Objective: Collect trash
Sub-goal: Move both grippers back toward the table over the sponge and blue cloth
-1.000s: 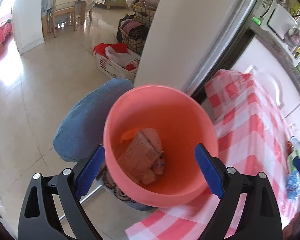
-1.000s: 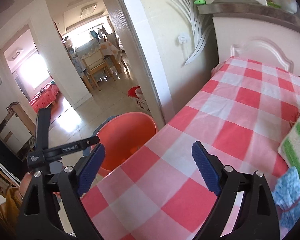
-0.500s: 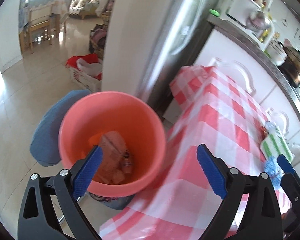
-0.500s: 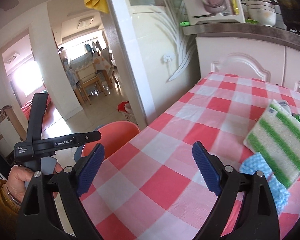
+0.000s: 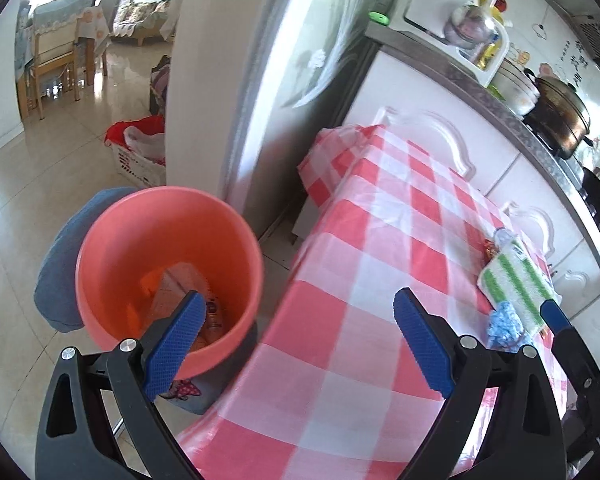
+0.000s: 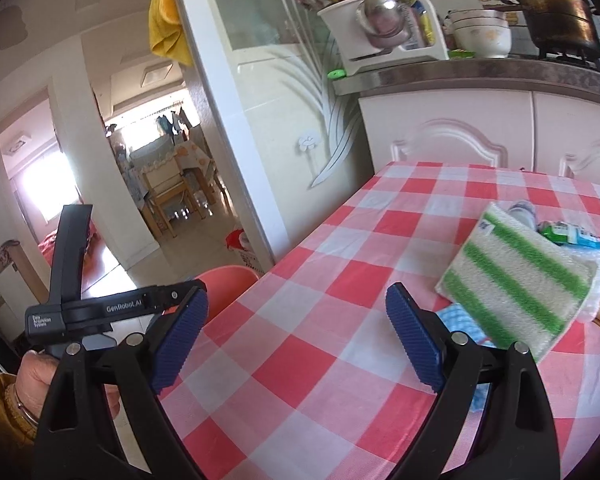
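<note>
Both your grippers empty, jaws wide apart. Right gripper (image 6: 296,340) hovers low over the checked tablecloth (image 6: 300,380); go for the blue crumpled scrap (image 6: 460,322) just beside the green-striped sponge (image 6: 516,284), then more litter behind. Left gripper (image 5: 296,344) hangs by the pink bin (image 5: 168,268), already holding trash.

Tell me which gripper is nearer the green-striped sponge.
Right. The right gripper hangs open just beside the green-striped sponge; the left gripper is open farther back, near the pink bucket.
</note>
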`<state>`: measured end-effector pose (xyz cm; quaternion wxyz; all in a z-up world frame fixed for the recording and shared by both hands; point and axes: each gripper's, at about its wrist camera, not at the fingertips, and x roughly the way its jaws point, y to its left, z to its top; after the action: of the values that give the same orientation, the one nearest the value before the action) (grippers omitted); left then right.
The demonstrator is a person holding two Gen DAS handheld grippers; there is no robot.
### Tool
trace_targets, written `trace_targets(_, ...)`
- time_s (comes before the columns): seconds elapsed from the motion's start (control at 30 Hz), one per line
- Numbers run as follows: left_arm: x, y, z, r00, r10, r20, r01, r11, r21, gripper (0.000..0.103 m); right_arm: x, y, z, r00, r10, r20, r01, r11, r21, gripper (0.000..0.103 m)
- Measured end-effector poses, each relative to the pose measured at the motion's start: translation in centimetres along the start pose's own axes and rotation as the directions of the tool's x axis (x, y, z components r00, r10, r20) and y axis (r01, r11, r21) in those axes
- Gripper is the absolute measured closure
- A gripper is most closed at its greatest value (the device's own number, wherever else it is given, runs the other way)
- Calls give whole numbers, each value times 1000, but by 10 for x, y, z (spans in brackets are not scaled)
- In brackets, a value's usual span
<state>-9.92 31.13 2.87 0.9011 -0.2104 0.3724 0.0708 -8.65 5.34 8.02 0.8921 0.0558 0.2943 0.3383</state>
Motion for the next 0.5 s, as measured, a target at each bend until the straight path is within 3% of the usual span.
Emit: trace_targets(0.5, 2, -51, -10, 1000, -23, -21, 24, 997, 73, 9, -32, -31, -2, 997, -42, 58, 39, 998, 51, 12)
